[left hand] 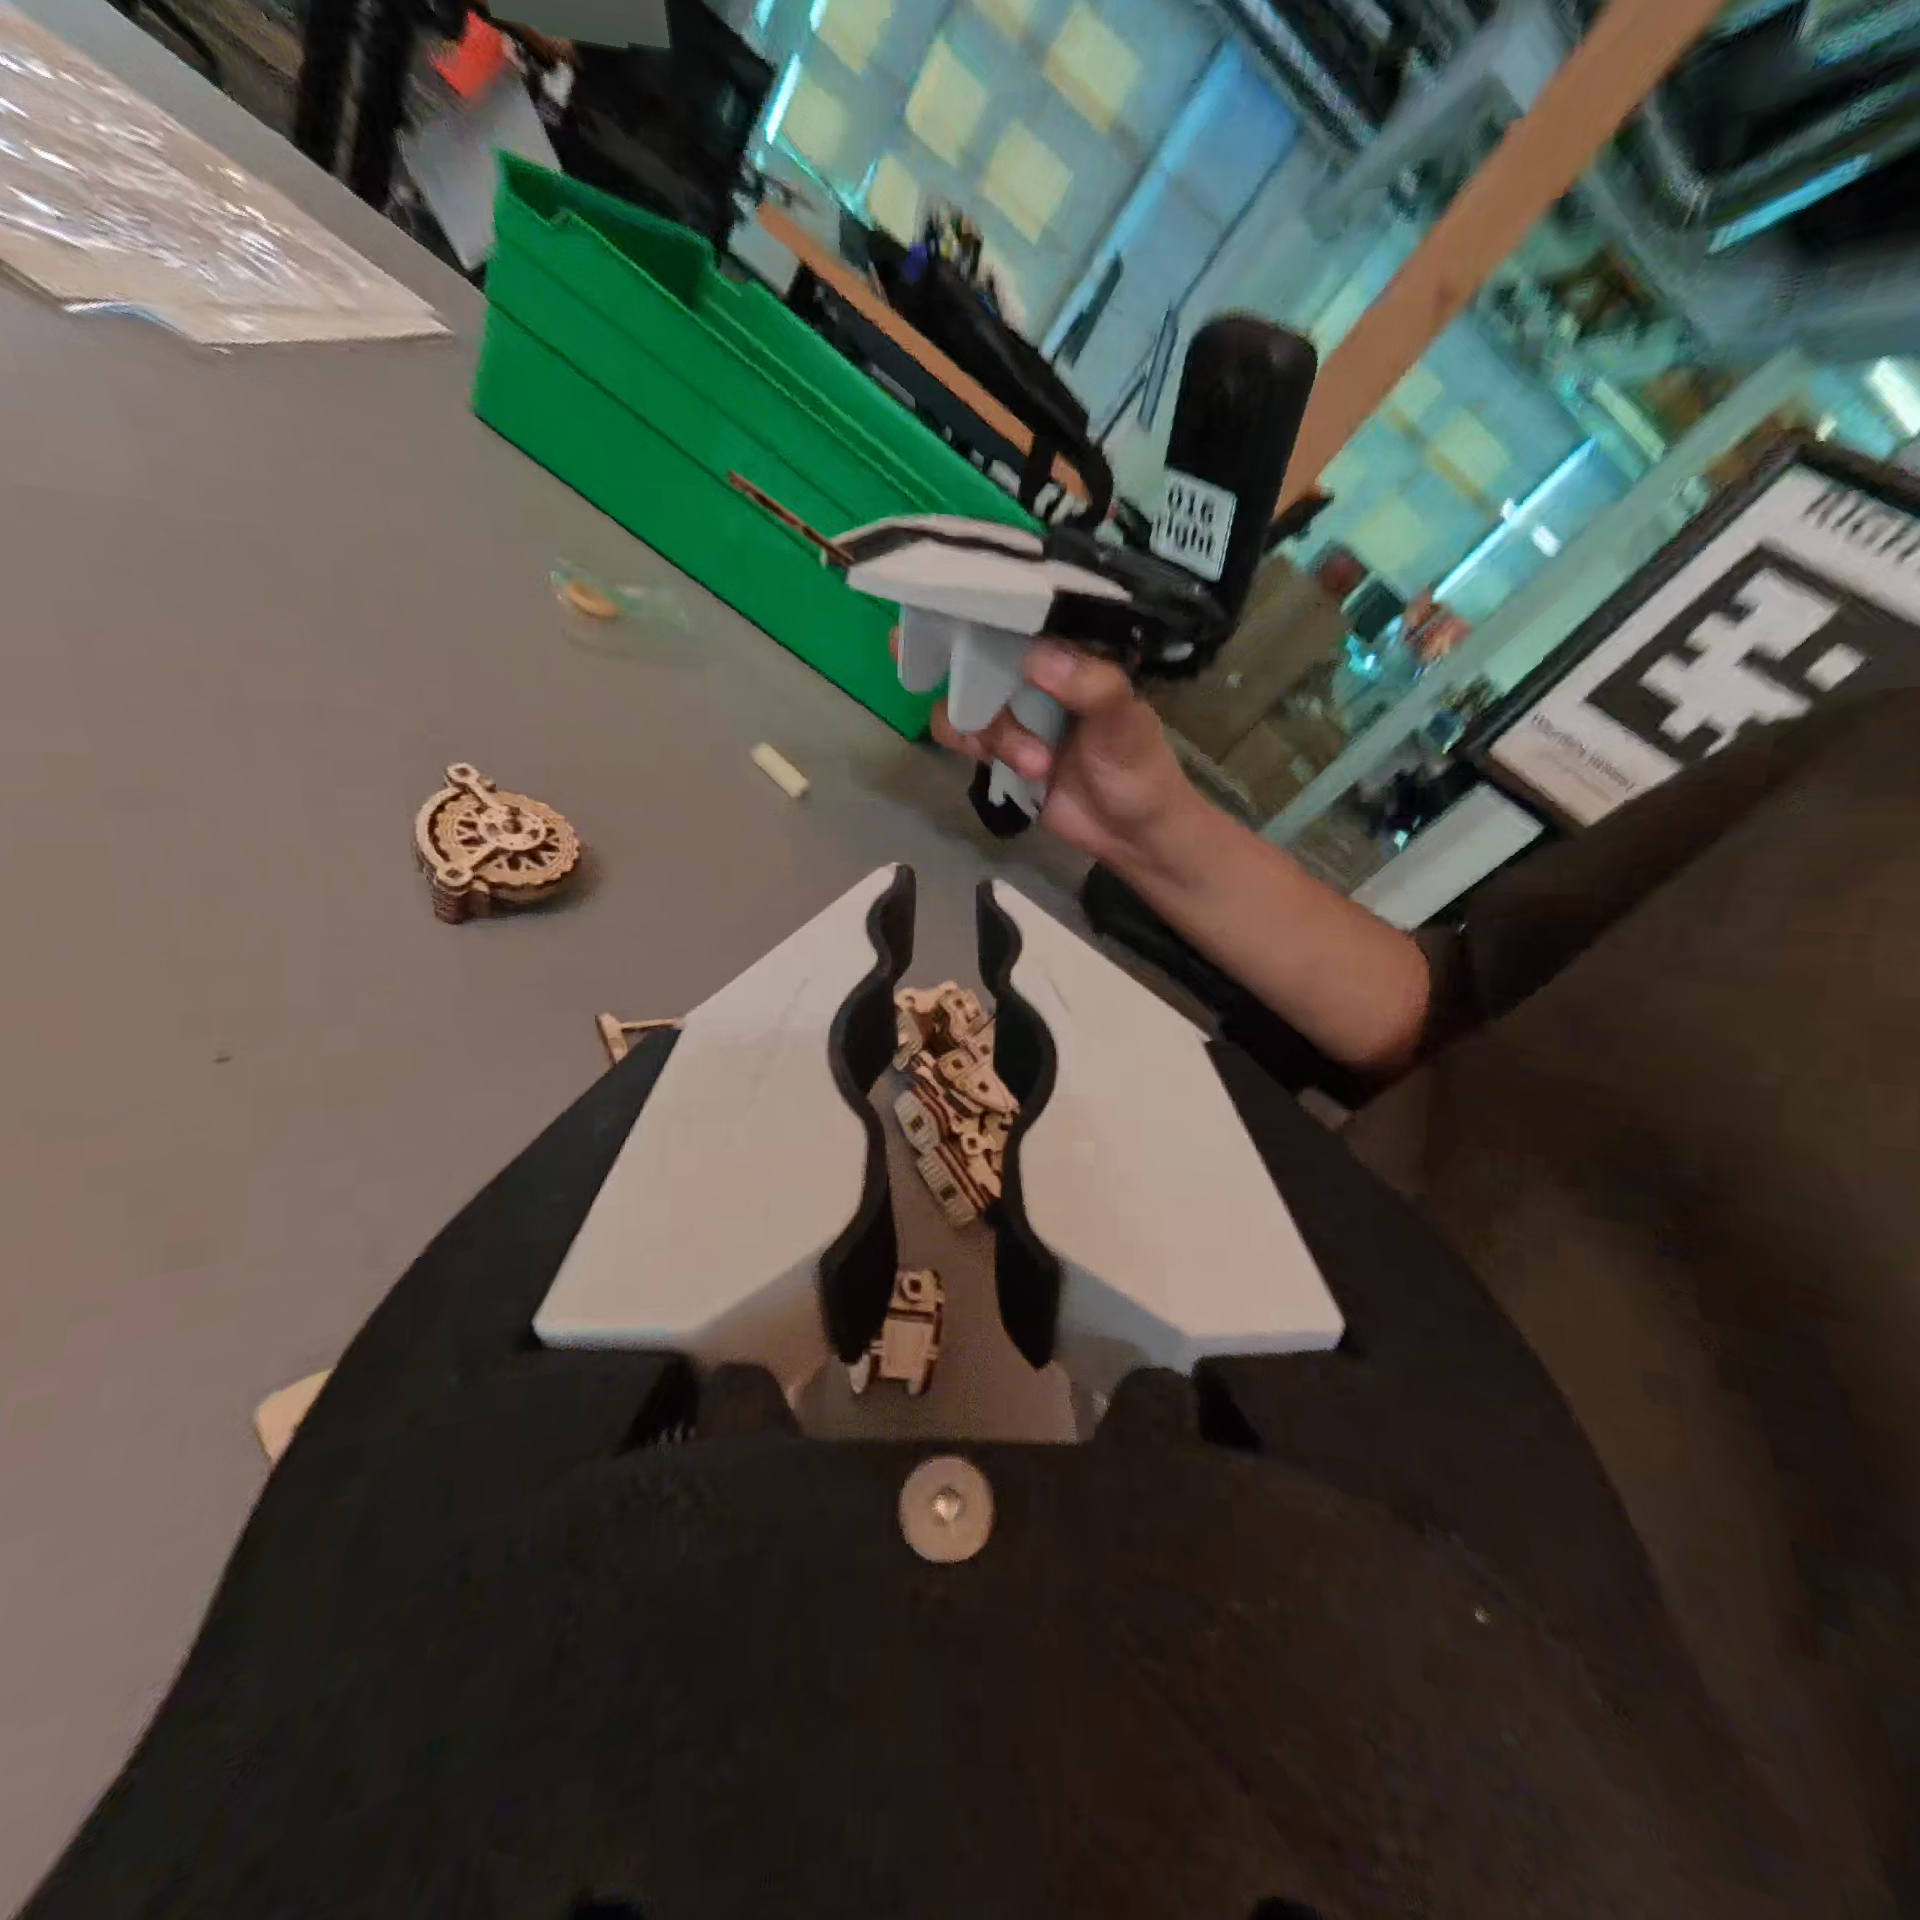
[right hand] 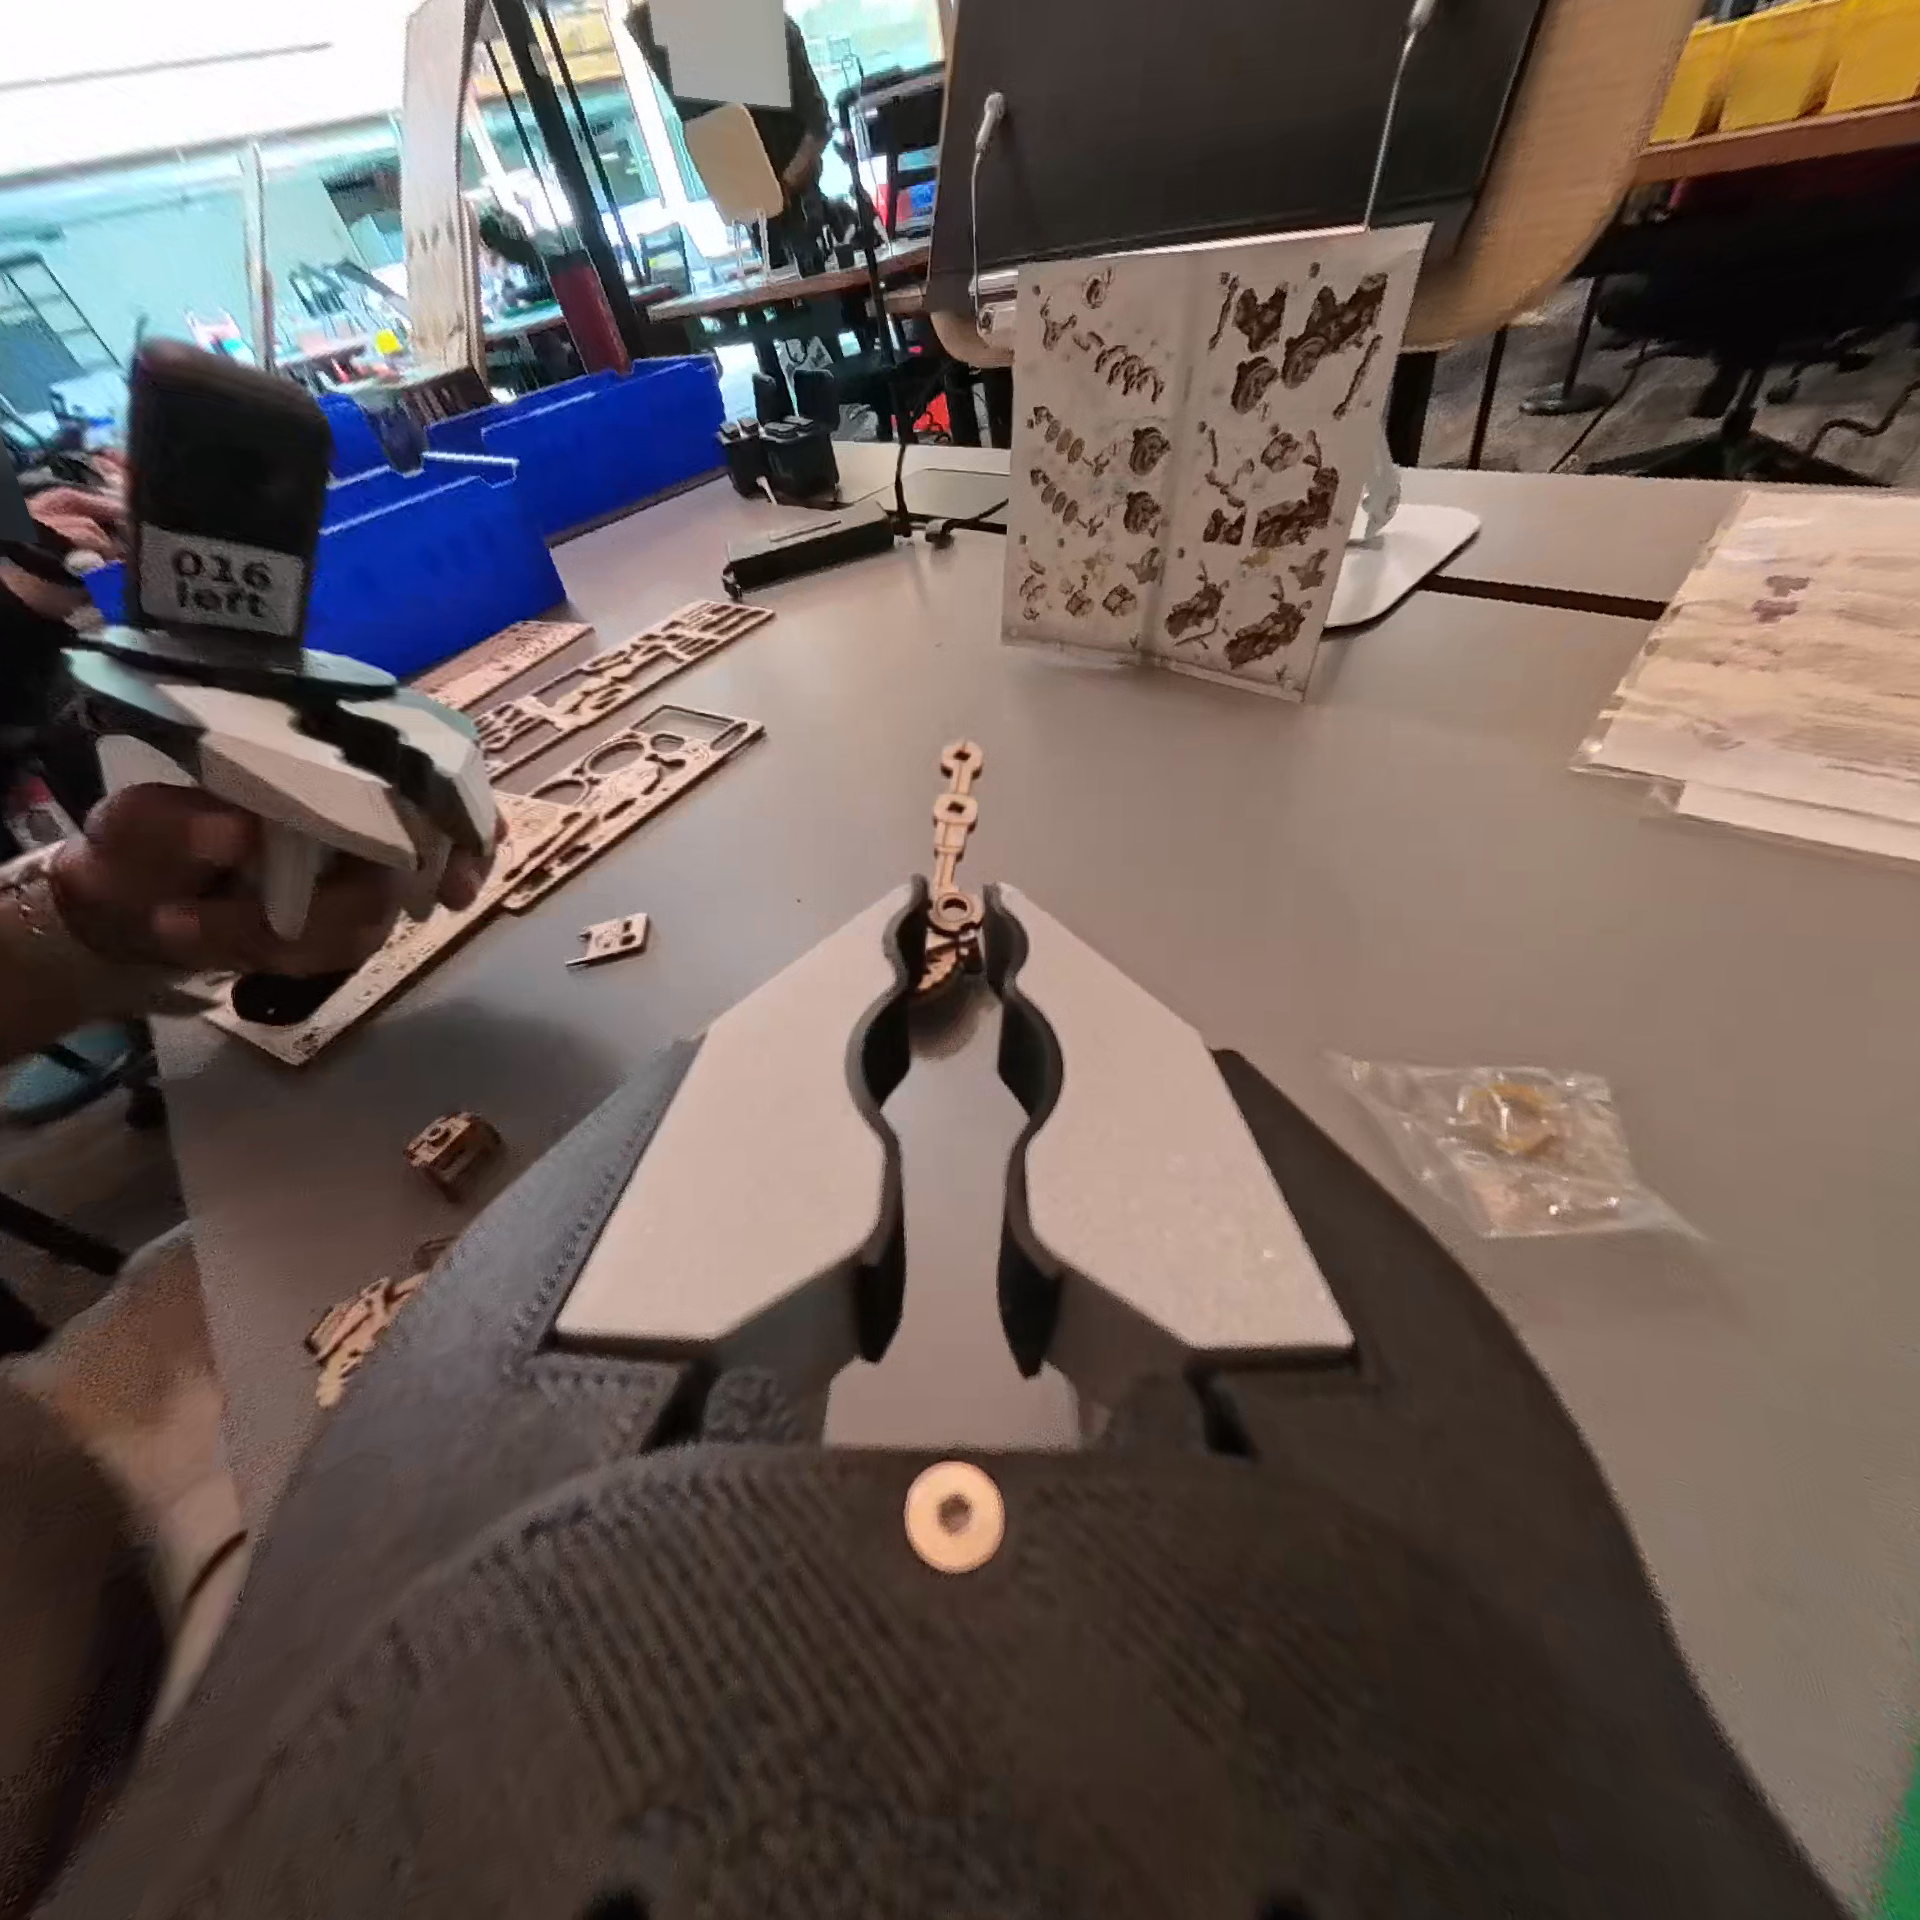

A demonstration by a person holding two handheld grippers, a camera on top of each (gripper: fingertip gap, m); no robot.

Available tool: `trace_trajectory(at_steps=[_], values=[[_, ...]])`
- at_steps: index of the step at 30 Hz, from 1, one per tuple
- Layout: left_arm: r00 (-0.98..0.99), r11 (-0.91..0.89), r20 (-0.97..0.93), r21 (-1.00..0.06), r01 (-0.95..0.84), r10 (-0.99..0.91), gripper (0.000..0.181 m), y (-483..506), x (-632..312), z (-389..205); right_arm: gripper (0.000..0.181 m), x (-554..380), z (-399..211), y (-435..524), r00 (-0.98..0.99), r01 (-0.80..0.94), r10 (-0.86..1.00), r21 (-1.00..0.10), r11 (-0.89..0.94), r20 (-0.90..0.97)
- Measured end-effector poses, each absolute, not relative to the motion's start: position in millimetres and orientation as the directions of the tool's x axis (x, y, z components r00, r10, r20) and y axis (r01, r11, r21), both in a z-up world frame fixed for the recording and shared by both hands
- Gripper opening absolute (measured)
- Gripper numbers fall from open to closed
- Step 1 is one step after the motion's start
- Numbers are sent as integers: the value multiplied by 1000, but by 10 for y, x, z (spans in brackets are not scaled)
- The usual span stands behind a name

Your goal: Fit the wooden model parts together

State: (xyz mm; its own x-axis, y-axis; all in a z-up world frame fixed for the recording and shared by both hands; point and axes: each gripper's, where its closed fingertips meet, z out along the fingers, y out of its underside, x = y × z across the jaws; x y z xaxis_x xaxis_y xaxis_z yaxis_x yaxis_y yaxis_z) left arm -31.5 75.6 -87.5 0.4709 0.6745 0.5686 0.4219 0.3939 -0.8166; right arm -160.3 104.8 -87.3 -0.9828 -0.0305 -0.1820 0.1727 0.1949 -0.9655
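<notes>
Here the right gripper point(right hand: 948, 914) pinches a thin wooden link strip point(right hand: 954, 821) at its lower end; the rest juts out past the fingertips, above the grey table point(right hand: 1195, 852). The left gripper point(left hand: 945, 894) is raised off that table with its jaws a little apart and nothing between them. Through that gap lies a heap of small wooden parts point(left hand: 951, 1091), half hidden by the fingers. A round geared wooden assembly point(left hand: 497, 842) sits on the table to the left of the heap. Punched-out plywood sheets point(right hand: 582, 748) lie farther along the table, partly covered by the left gripper and blurred.
</notes>
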Motion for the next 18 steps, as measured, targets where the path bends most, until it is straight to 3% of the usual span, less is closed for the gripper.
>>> trace_trajectory(at_steps=[2,7,12,18], values=[[455,381,542,-833,401,707,9,733,-340,-884,8,-1544,-879,1030,-981,172,-52,-965,196,-185],[478,567,615,-781,261,627,9,807,-229,-586,9,-1283,-851,1315,-986,111,-99,-976,190,-132],[397,431,528,-847,311,751,11,890,-271,-838,9,-1169,-914,1297,-972,110,-180,-969,221,-151],[378,397,494,-865,307,783,15,995,-261,-904,9,-1018,-1041,1266,-970,45,-217,-957,287,-111]])
